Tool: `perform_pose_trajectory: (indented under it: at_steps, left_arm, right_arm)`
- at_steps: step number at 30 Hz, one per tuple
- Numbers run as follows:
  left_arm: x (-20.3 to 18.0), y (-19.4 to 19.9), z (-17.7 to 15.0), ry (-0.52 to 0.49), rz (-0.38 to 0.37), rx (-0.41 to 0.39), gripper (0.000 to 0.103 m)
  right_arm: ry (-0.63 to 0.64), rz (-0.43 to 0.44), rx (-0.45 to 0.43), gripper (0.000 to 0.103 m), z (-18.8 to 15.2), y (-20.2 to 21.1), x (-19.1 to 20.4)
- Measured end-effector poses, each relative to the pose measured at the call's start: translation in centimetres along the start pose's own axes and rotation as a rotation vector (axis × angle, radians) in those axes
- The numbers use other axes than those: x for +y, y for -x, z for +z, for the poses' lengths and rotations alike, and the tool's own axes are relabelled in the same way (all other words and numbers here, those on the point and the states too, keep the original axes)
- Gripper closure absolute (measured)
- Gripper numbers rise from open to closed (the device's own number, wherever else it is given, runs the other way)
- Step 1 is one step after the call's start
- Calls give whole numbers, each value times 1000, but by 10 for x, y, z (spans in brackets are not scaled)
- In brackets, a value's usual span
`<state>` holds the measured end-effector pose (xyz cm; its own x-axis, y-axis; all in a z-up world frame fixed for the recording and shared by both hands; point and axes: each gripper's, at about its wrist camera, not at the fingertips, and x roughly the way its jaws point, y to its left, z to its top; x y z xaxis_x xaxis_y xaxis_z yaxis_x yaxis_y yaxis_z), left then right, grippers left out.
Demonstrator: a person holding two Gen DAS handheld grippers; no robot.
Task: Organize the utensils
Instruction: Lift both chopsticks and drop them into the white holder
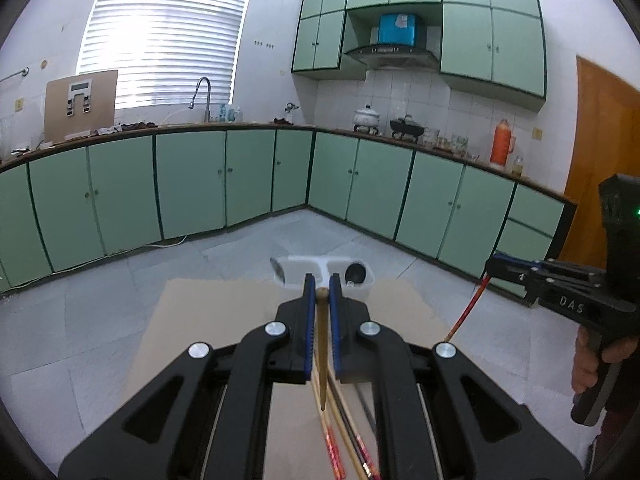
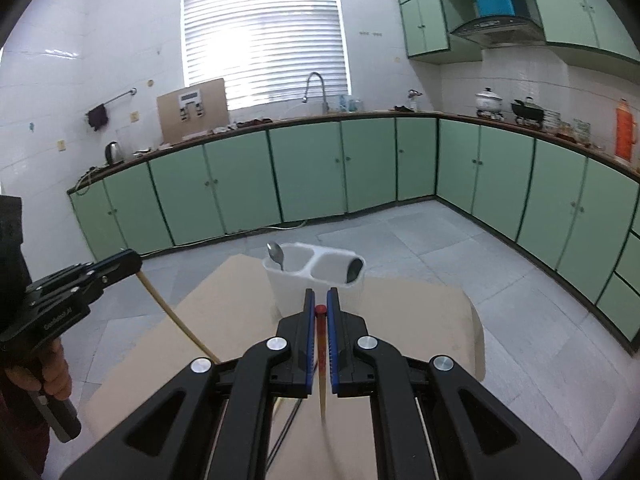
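My left gripper (image 1: 322, 285) is shut on a tan wooden chopstick (image 1: 322, 344) and holds it above the cardboard-covered table (image 1: 208, 312). It also shows in the right wrist view (image 2: 134, 262). My right gripper (image 2: 321, 298) is shut on a red chopstick (image 2: 321, 332), and shows in the left wrist view (image 1: 494, 266). A white two-compartment utensil holder (image 2: 304, 284) stands at the table's far edge with a silver spoon (image 2: 276, 255) in the left compartment and a dark spoon (image 2: 354, 269) in the right. Several loose chopsticks (image 1: 348, 440) lie on the table under the left gripper.
The cardboard table top (image 2: 420, 320) ends just behind the holder, with grey tiled floor (image 2: 440, 236) beyond. Green cabinets (image 2: 312, 168) line the far walls. The person's hands (image 1: 588, 364) hold the gripper handles at the sides.
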<state>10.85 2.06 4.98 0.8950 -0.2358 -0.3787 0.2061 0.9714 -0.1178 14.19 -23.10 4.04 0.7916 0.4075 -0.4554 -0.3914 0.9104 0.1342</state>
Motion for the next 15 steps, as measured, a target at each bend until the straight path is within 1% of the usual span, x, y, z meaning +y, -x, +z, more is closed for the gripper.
perform_pose_trajectory:
  at_steps: [3,7,10,12,15]
  left_arm:
    - [2,2,19,5,-9,-37,97]
    - [2,-2,58,-3,-12,-122,97]
    - [-2,-11,85,-12,-10,-181,97]
    - [-7,-22,99,-27,8,-210,97]
    - [-12,-54,115,-43,28,-213,97]
  right_arm:
    - [-10,43,-28,97,25,3,-4]
    - [-18,71,-100,97,66,6,-13]
    - [-9,53,-161,97,99,2,-17]
    - [-4,38,-192,97,119,-7,-20]
    - [9,5,-216,97,135,-27,-21]
